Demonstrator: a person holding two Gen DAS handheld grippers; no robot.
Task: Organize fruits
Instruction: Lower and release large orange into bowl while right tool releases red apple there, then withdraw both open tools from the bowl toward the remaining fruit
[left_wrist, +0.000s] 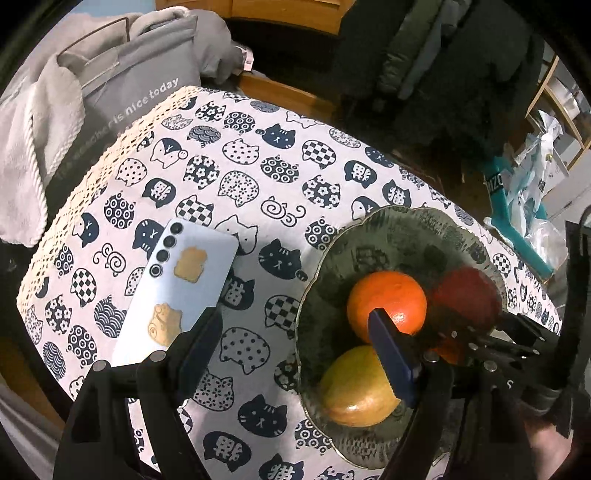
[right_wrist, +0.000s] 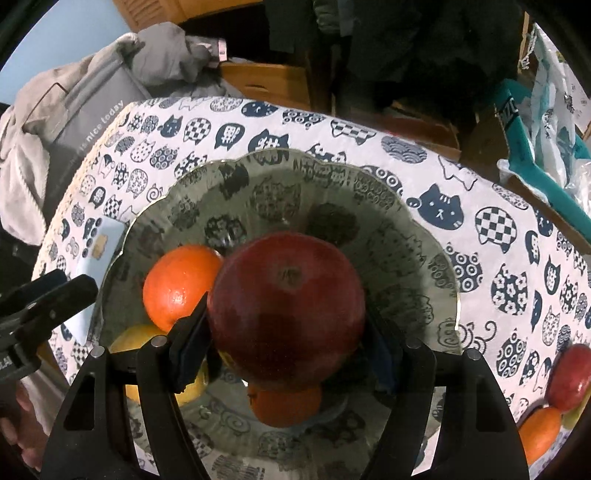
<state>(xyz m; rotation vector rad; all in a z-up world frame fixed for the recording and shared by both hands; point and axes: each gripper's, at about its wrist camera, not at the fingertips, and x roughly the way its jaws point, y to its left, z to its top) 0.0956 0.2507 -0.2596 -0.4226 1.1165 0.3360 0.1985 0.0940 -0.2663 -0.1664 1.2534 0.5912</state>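
Observation:
A dark glass plate (left_wrist: 391, 229) (right_wrist: 280, 173) stands on the cat-print tablecloth. On it lie an orange (left_wrist: 386, 304) (right_wrist: 177, 280) and a yellow-green mango (left_wrist: 354, 391) (right_wrist: 129, 341). My right gripper (right_wrist: 286, 332) is shut on a red apple (right_wrist: 286, 306) (left_wrist: 467, 295) and holds it over the plate, above a second orange (right_wrist: 286, 406). My left gripper (left_wrist: 291, 332) is open and empty, its right finger over the plate's near side. It also shows at the left edge of the right wrist view (right_wrist: 44, 306).
A light blue phone (left_wrist: 177, 291) (right_wrist: 98, 254) lies left of the plate. A red apple (right_wrist: 569, 376) and an orange (right_wrist: 539, 432) lie at the right on the cloth. A grey bag (left_wrist: 122, 96) and clothes stand beyond the table's far left edge.

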